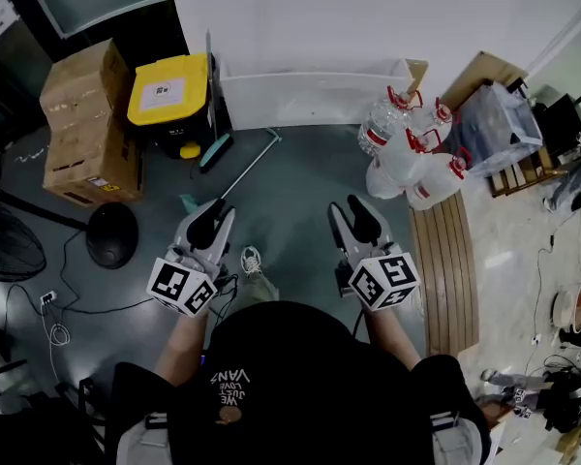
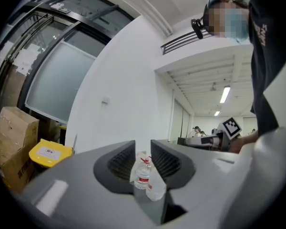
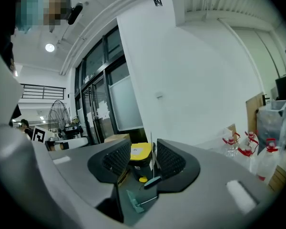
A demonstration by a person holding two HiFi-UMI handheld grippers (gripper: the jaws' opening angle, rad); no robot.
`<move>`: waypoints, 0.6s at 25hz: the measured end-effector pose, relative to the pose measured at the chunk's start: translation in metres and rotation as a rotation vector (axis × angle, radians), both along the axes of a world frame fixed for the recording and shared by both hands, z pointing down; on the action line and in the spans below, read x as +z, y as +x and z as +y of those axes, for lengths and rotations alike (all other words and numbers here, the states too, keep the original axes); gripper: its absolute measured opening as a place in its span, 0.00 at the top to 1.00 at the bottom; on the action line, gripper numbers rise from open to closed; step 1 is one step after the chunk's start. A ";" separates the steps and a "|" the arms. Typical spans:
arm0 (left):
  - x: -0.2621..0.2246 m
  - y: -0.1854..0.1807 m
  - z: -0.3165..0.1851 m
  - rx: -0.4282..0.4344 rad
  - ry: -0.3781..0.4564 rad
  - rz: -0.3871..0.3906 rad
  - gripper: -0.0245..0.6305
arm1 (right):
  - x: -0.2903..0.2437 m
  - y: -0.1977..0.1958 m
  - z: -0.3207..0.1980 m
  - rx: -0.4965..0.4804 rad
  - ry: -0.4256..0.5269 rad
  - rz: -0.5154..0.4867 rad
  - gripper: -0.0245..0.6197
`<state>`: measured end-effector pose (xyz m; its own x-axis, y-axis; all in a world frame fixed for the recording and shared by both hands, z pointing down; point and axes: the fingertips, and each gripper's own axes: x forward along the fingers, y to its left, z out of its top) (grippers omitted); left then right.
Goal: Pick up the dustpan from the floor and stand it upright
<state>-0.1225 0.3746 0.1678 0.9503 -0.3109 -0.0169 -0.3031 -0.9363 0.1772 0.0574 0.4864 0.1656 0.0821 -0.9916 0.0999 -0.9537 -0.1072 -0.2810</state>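
The dustpan (image 1: 240,170) lies flat on the grey floor: a thin long handle runs from upper right down to a teal pan, partly hidden behind my left gripper (image 1: 214,213). In the right gripper view the dustpan (image 3: 134,202) shows low between the jaws, far off. My left gripper (image 2: 143,149) is open and holds nothing; only distant water bottles show in its gap. My right gripper (image 1: 354,211) hangs beside it at the same height, well above the floor. In its own view the right gripper (image 3: 144,149) is open and empty.
A teal-headed broom (image 1: 216,151) leans by a black bin with a yellow lid (image 1: 169,95). Cardboard boxes (image 1: 85,124) and a round black fan base (image 1: 111,235) are on the left. Large water bottles (image 1: 412,153) and a slatted wooden bench (image 1: 450,260) stand at the right, with a white wall (image 1: 310,27) behind.
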 end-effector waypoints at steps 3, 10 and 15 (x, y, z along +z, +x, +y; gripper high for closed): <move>0.006 0.008 -0.045 0.003 -0.019 -0.018 0.74 | 0.001 0.006 -0.048 -0.006 -0.009 0.001 0.73; 0.024 0.024 -0.138 0.047 -0.039 -0.063 0.70 | 0.011 0.019 -0.153 0.004 -0.039 0.005 0.71; 0.033 0.038 -0.182 0.089 -0.040 -0.090 0.68 | 0.020 0.032 -0.203 0.022 -0.054 -0.009 0.69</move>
